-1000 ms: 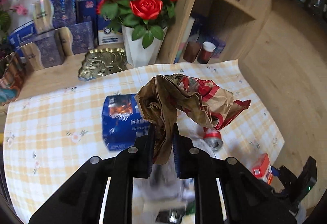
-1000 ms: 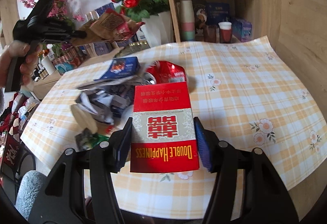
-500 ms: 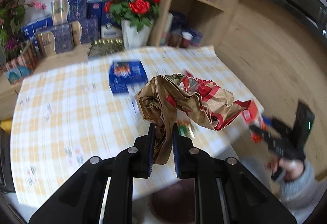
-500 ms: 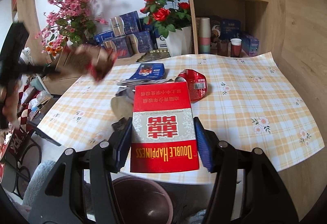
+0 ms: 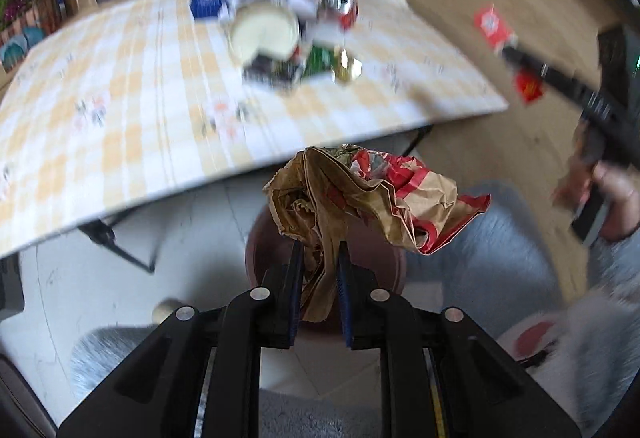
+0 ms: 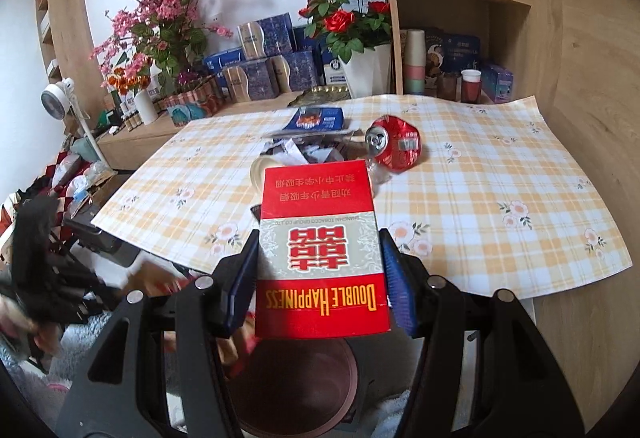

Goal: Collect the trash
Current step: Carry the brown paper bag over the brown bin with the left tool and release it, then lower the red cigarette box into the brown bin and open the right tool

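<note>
My left gripper (image 5: 319, 252) is shut on a crumpled brown and red paper bag (image 5: 372, 198), which hangs just above a dark brown bin (image 5: 384, 258) on the floor beside the table. My right gripper (image 6: 318, 242) is shut on a red cigarette box (image 6: 320, 250) marked DOUBLE HAPPINESS, held over the same bin (image 6: 296, 382) near the table's front edge. In the left wrist view the right gripper with its red box (image 5: 494, 26) shows at the right, in a person's hand (image 5: 612, 194). More trash lies on the table: a crushed red can (image 6: 394, 144), a blue packet (image 6: 316, 118), paper scraps (image 6: 300, 154).
The table (image 6: 500, 174) has a yellow checked cloth. Behind it stand a white vase of red roses (image 6: 352, 38), pink blossoms (image 6: 160, 10), blue boxes (image 6: 264, 66) and a wooden shelf with cups (image 6: 470, 84). Black folding table legs (image 5: 116, 242) stand left of the bin.
My left gripper swung the paper bag off the table, down over the bin. The right gripper drew back from the table with the red box, so the bin now shows below it.
</note>
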